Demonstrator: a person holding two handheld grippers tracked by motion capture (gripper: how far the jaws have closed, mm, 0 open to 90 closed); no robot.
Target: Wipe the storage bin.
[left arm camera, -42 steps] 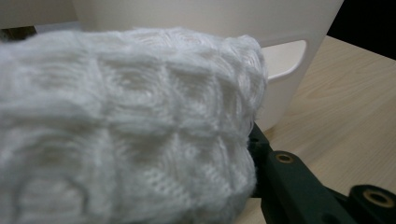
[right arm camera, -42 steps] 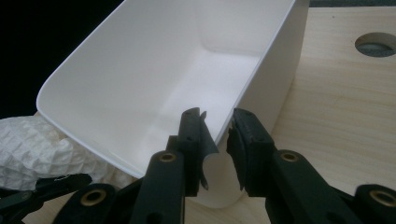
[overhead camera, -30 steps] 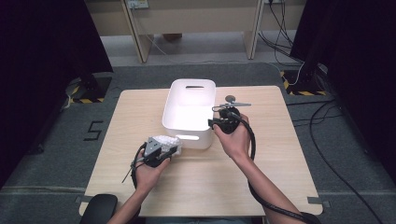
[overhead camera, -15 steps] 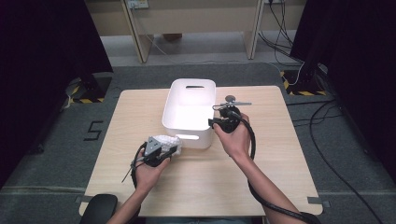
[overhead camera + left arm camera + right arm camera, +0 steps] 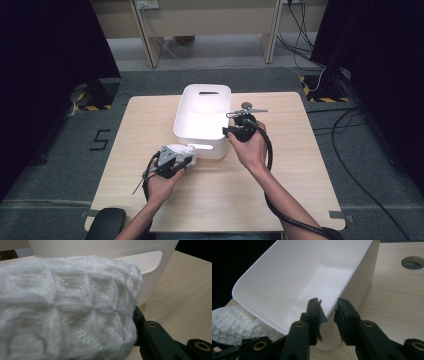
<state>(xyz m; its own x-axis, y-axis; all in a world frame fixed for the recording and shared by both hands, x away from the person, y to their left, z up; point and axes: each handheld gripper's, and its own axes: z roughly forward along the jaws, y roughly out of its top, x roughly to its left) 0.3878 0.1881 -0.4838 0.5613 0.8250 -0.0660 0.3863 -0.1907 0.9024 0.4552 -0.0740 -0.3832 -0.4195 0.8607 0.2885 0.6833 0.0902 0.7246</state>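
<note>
A white knitted cloth point(image 5: 181, 150) is bunched in my left gripper point(image 5: 174, 161), which is shut on it just in front of the white bin's near wall. In the left gripper view the cloth point(image 5: 67, 310) hides one jaw, and the other black finger point(image 5: 155, 337) shows at the lower right. The white plastic bin point(image 5: 202, 89) stands mid-table, with nothing seen inside it. My right gripper point(image 5: 231, 132) is at the bin's near right corner. Its jaws point(image 5: 330, 312) straddle the bin wall point(image 5: 287, 277), one inside and one outside, closed on the rim.
A small metal tool point(image 5: 247, 109) lies on the wooden table point(image 5: 300, 165) just behind my right hand. A round hole point(image 5: 413, 262) shows in the tabletop to the right of the bin. Dark floor and cables surround the table.
</note>
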